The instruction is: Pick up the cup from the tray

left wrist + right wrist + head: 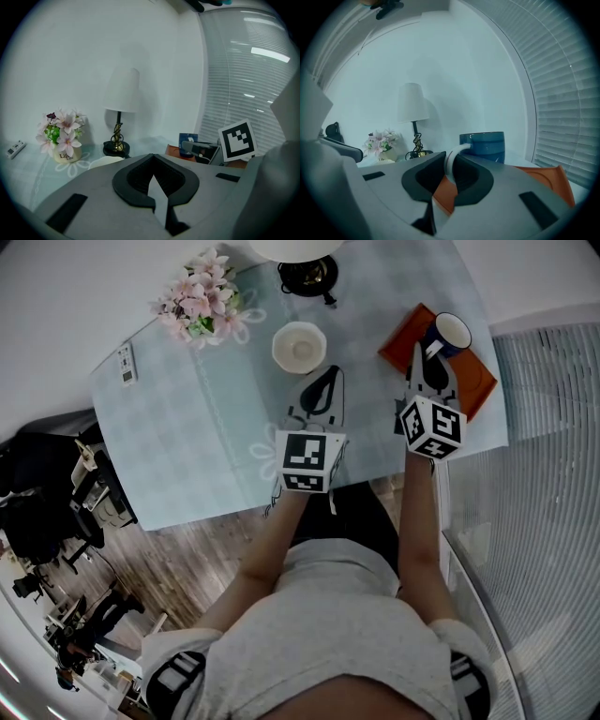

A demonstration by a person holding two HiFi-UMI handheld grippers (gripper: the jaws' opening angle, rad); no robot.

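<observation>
While the cup [483, 143] sits on the tray [546, 180], right gripper [450, 157] fingers [472, 177] clench its handle [457, 149].

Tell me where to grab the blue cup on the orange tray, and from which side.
Take the white handle, coming from the near side: it sticks out from the blue cup toward you, thin enough for the jaws, while the body is wide. The right gripper pinches it there.

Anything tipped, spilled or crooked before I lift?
Nothing stands out. The cup stands upright on the tray, its handle between the jaws of the right hand-held gripper. The bowl, flowers and lamp stand upright; no spill shows.
</observation>
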